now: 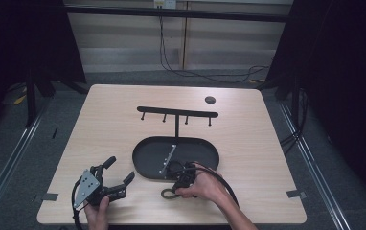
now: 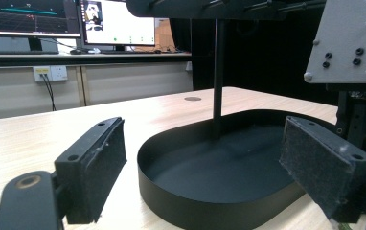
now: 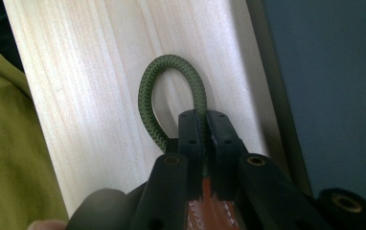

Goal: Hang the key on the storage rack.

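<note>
Our right gripper (image 3: 204,125) has its jaws pinched tight on one strand of a braided olive-green cord loop (image 3: 162,91) with a brown leather tab (image 3: 209,206), held over the pale wooden table (image 1: 114,134) near its front edge. Just beyond sits the black oval metal tray (image 1: 147,160) carrying an upright black hook rack (image 1: 177,113). Our left gripper (image 2: 205,163), well apart, holds nothing, its jaws spread wide toward the tray's wall.

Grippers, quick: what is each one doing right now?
Left gripper: open, holding nothing, beside the black tray.
Right gripper: shut on the green cord loop.
</note>
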A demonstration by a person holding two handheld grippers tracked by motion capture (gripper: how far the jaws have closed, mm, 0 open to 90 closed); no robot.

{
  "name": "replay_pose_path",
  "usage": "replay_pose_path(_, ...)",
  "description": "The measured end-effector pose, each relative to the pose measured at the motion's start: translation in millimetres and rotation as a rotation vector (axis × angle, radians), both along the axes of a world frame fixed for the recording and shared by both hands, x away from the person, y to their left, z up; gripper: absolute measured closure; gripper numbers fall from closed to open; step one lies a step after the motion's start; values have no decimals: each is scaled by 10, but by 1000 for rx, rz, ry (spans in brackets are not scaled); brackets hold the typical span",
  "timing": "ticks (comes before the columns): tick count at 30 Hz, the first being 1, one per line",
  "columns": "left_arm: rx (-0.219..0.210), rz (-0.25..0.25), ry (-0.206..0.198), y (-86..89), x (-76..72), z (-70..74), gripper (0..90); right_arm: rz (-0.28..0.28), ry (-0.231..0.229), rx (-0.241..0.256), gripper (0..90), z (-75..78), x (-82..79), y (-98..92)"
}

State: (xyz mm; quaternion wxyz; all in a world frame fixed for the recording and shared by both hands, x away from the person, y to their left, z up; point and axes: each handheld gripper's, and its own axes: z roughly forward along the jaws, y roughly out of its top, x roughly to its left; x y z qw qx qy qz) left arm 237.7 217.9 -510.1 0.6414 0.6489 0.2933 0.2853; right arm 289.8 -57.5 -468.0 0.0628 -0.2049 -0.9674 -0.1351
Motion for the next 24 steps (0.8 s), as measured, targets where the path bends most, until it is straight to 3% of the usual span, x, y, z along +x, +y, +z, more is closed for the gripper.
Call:
replay_pose_path(7,0,0,0,0,0,0,157,-17,20,17,856,91,59,-73)
replay_pose_path(14,1,-1,0,0,0,0,156,-13,17,22,855,355,96,-150)
replay_pose_path(24,1,0,0,1,0,0,157,-4,19,17,856,571,120,-215)
